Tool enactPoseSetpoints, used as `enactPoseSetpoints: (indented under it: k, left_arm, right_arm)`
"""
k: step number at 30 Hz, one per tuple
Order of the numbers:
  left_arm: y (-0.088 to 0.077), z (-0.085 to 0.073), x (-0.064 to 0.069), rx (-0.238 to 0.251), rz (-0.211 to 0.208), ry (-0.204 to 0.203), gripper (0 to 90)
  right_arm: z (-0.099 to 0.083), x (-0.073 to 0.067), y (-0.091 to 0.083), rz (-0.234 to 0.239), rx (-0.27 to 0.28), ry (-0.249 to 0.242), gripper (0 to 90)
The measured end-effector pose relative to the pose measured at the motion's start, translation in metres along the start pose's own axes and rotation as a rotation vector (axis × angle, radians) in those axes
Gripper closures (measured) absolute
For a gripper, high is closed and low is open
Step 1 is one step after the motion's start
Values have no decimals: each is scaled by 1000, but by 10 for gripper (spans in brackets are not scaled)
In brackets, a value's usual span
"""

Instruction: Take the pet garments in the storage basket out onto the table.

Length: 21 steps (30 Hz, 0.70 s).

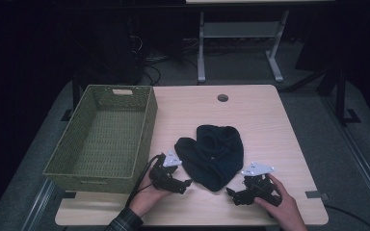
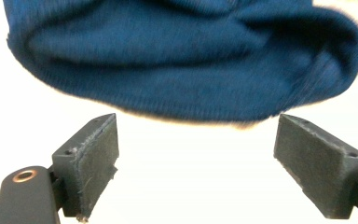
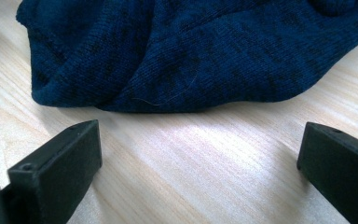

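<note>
Navy knit cloth (image 1: 214, 154) — plain, unlabelled weave

dark navy-blue knitted cloth (image 1: 214, 155) | olive-green woven rectangular basket (image 1: 89, 168) | pale wood-grain tabletop (image 1: 270, 125) | black two-jaw grippers, grey pads | plaid sleeve (image 1: 124, 222)

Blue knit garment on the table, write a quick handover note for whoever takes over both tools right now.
Left tool: open, near the garment's left edge, holding nothing.
Right tool: open, by the garment's near edge, holding nothing.
Blue knit garment: crumpled on the wooden table, between the tools, not gripped.
Green woven basket: at the table's left side, nothing in it.
Done: both tools brought up to the garment.
Left: probably grip the garment and move it, likely into the basket.
</note>
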<state>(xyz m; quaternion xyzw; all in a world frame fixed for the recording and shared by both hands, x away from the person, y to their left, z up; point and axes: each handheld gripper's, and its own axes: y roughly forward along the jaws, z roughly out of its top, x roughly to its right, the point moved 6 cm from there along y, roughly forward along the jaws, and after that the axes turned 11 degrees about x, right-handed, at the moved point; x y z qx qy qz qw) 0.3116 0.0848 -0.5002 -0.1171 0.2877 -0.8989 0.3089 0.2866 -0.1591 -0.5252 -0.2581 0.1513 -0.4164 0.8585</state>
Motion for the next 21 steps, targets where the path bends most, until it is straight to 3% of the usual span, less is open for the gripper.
enactPoseSetpoints:
  k: [9, 12, 16, 21]
  left_arm:
    - [5, -13, 1, -62, 19, 35, 132]
    - [5, -15, 1, -42, 14, 38, 128]
    - [6, -19, 0, 38, -1, 46, 128]
    - [7, -19, -1, 49, -8, 47, 129]
  right_arm:
    - [0, 0, 0, 0, 0, 0, 0]
    - [0, 0, 0, -1, 1, 0, 0]
    - [0, 0, 0, 0, 0, 0, 0]
    - [0, 0, 0, 0, 1, 0, 0]
